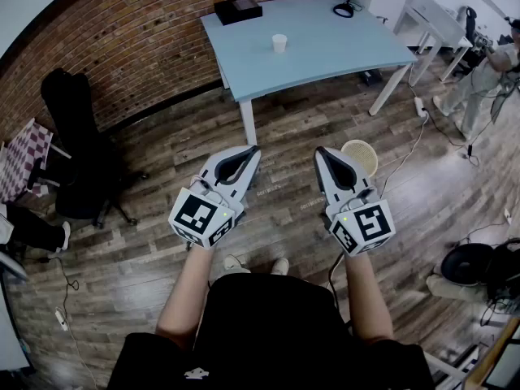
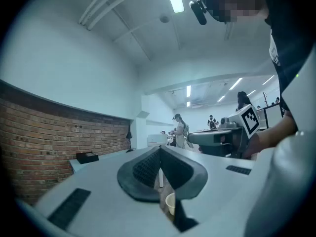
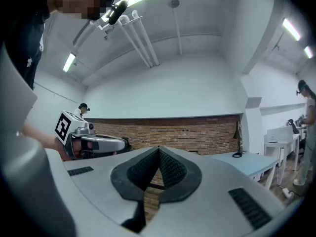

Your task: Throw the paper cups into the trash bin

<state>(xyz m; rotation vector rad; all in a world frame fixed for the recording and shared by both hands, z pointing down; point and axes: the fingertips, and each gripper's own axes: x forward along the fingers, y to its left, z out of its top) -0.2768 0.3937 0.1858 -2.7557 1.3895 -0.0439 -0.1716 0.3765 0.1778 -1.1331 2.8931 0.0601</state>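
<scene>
Wood flooring meets a pale blue table (image 1: 341,39); one paper cup (image 1: 279,43) stands there, well apart from the trash bin (image 1: 364,158). Left gripper (image 1: 253,149) and right gripper (image 1: 321,151) are closed and empty. Reaching in unopened could topple the light cup.

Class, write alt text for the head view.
A person holds the left gripper and right gripper, both shut and empty, above a wooden floor. Ahead a paper cup stands on a blue table; a trash bin sits by the right gripper.

One paper cup (image 1: 279,43), one trash bin (image 1: 366,154), one blue table (image 1: 325,51), two grippers (image 1: 253,149) (image 1: 320,151).
</scene>
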